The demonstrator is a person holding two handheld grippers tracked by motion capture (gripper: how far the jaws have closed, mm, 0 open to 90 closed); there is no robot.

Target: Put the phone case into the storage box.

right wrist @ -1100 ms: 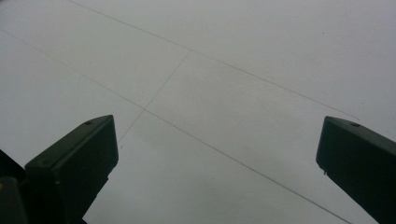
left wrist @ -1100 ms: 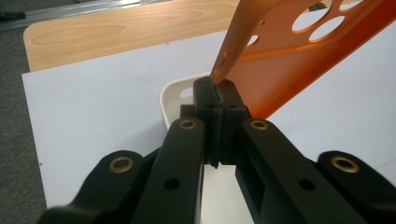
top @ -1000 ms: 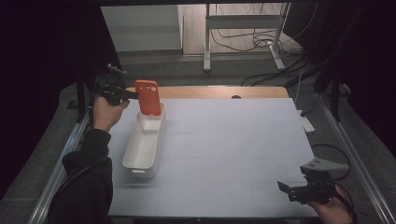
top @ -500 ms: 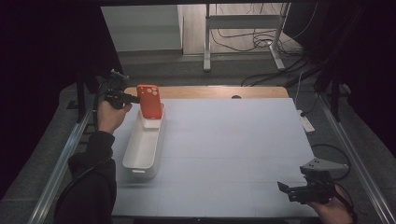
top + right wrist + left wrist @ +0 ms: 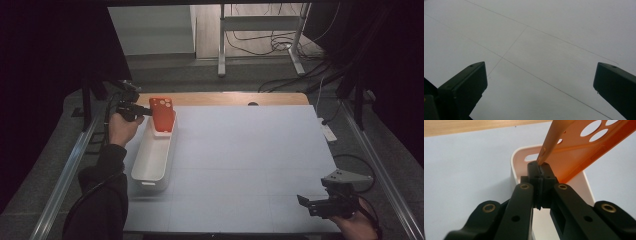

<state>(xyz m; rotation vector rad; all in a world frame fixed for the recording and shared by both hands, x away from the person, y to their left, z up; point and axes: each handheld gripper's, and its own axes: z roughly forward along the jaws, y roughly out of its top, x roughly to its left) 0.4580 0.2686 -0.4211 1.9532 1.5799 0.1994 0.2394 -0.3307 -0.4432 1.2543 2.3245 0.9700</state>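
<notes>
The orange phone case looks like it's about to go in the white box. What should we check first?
1. Left gripper shut on the orange phone case: ok, the jaws pinch its edge.
2. Case over the white bin: ok, it hangs at the far end.
3. Whether the case's lower edge touches the bin: cannot tell.
4. Room inside the bin: ok, nothing shows inside it in the high view.
5. Right gripper out of the way: ok, open, over the table near the front right corner.
</notes>
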